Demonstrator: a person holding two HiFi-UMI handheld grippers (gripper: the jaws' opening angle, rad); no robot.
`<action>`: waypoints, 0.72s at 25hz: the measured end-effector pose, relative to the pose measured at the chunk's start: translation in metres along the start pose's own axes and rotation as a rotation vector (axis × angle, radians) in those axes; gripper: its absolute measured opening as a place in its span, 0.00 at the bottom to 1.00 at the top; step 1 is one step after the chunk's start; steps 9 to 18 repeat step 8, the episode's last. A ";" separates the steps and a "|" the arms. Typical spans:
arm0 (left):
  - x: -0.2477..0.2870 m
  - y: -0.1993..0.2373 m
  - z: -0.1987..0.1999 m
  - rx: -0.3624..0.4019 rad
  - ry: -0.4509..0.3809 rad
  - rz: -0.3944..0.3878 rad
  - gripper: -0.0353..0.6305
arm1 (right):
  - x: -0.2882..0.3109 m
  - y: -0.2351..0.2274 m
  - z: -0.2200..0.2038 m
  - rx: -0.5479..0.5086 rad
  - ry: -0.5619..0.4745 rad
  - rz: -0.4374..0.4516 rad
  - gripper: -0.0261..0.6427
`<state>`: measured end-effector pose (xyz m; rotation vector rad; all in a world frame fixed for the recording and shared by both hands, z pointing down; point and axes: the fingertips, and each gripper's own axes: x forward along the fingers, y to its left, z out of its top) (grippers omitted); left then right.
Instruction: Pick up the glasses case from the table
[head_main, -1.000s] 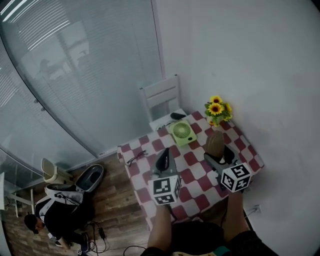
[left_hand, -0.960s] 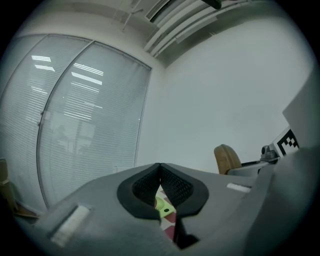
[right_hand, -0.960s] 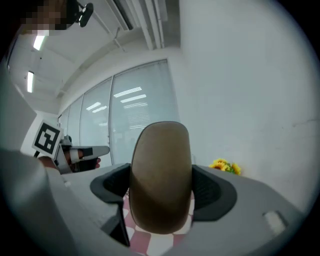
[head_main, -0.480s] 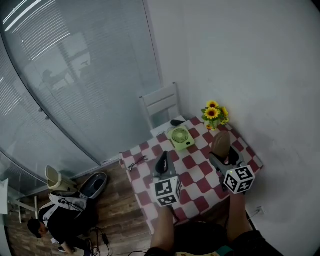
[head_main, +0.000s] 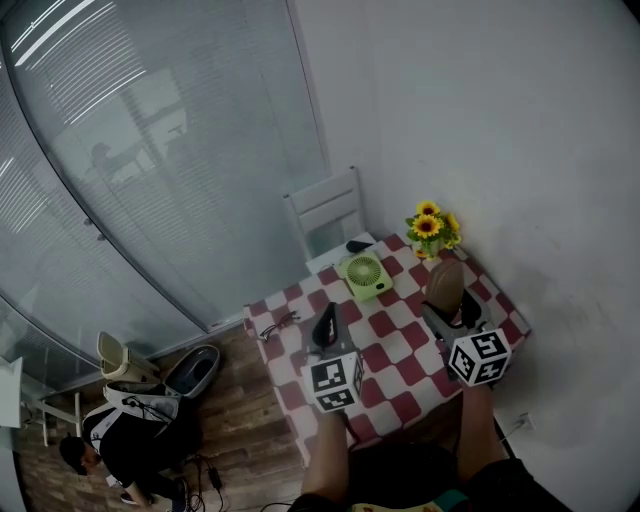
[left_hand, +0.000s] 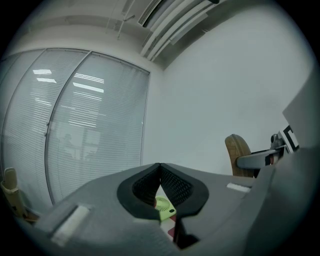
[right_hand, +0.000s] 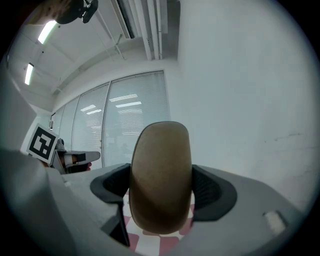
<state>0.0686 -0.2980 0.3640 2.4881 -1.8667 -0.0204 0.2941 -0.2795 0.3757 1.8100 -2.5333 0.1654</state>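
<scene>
The brown oval glasses case (head_main: 444, 283) (right_hand: 160, 177) stands on end between the jaws of my right gripper (head_main: 447, 300) (right_hand: 161, 187), lifted above the red-and-white checked table (head_main: 385, 365). The jaws press on both of its sides. My left gripper (head_main: 324, 322) (left_hand: 160, 185) hovers over the table's middle with its black jaws touching at the tips and nothing held. In the left gripper view, the case (left_hand: 239, 155) shows at the right, held up in the right gripper.
A green fan (head_main: 363, 272) (left_hand: 163, 207) lies at the table's far side, a vase of sunflowers (head_main: 431, 228) at the far right corner, a pair of glasses (head_main: 276, 323) near the left edge. A white chair (head_main: 325, 215) stands behind. A wall runs along the right.
The head view has shifted a little. Both grippers hold about the same pose, the case still held raised in the right one.
</scene>
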 end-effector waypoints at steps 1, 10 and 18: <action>0.000 0.000 0.000 0.002 -0.001 0.000 0.06 | 0.000 0.000 0.000 -0.001 -0.002 -0.001 0.61; 0.000 -0.007 -0.007 0.009 0.004 -0.002 0.06 | -0.001 -0.004 -0.005 -0.010 -0.005 -0.003 0.61; 0.000 -0.007 -0.007 0.009 0.004 -0.002 0.06 | -0.001 -0.004 -0.005 -0.010 -0.005 -0.003 0.61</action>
